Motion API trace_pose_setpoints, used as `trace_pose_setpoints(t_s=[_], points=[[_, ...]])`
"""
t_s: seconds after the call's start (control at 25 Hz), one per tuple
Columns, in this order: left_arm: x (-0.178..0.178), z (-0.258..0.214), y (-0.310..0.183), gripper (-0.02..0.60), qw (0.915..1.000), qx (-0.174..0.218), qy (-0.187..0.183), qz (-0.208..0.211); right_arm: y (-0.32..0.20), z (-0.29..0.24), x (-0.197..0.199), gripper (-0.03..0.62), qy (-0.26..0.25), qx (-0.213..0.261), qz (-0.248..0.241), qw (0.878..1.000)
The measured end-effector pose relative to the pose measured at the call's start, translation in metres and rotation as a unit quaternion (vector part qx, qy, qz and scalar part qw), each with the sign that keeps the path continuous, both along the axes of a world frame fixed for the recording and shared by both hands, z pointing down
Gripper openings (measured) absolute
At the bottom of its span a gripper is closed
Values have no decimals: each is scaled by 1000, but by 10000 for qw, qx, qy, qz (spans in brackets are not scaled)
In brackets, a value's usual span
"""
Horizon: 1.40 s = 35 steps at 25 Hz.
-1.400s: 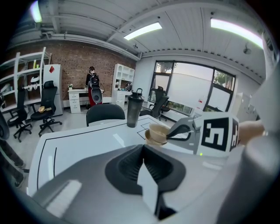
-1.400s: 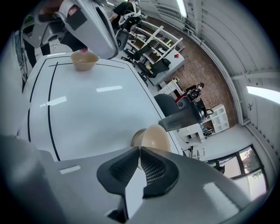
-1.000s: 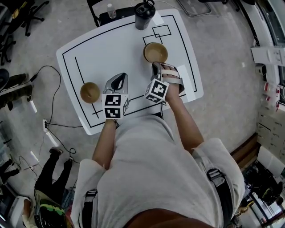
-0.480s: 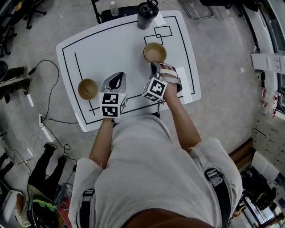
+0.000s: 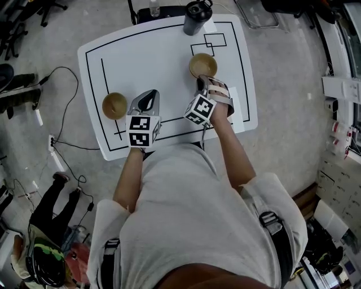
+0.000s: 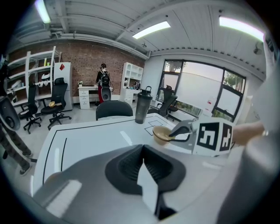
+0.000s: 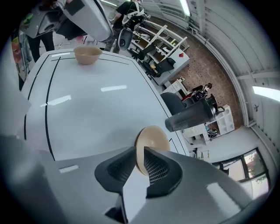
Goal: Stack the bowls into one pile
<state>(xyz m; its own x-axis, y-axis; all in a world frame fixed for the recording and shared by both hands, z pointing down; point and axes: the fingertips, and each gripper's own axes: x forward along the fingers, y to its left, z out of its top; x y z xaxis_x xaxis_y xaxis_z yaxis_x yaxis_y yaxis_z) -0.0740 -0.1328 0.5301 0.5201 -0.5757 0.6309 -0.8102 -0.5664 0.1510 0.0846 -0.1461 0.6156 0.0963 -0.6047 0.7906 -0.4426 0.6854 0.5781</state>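
Two tan bowls stand on the white table [image 5: 158, 51]: one [image 5: 203, 65] at the far right, one [image 5: 114, 105] near the left edge. My right gripper [image 5: 201, 84] reaches the near rim of the right bowl [image 7: 151, 146]. Its jaws have just been opening and now stand slightly apart, with the rim between them and a gap showing. My left gripper [image 5: 148, 100] hovers over the table to the right of the left bowl, shut and empty [image 6: 143, 151]. The left gripper view shows the right bowl [image 6: 162, 134] with the right gripper [image 6: 181, 130] at it.
A dark tumbler [image 5: 196, 17] with a lid stands at the table's far edge, just behind the right bowl. Black lines and squares mark the tabletop. An office chair stands behind the table, cables lie on the floor at left, and a person stands at lower left.
The head view has shifted a little. Both bowls stay where they were, and neither gripper has visibly moved across the table.
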Motion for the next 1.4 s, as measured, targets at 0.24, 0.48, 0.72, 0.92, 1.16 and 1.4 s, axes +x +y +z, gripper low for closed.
trace_pose_setpoints(t_s=[0.24,0.48,0.72,0.92,1.16,1.4], points=[[-18,3,11,3,9998,-18,-7,-182,0,-2,-3,106,-34,35,62,10000],[-42,5,25,3,9992,-33,-53,-404,5,-13,-23,129,-58,317,-104,9994],[-80,11,38,3,9967,-76,-178,-785,12,-17,-88,-2,-605,403,-788,9942],[-121,9,55,3,9916,-44,-418,-1223,21,-29,-156,-2,-1486,267,-1127,9821],[-163,9,70,3,9867,-23,-981,-1294,36,-34,-211,-2,-2024,-38,-1463,9683],[-186,20,78,3,9793,25,-1726,-1061,48,-39,-235,-2,-2496,-358,-1421,9572]])
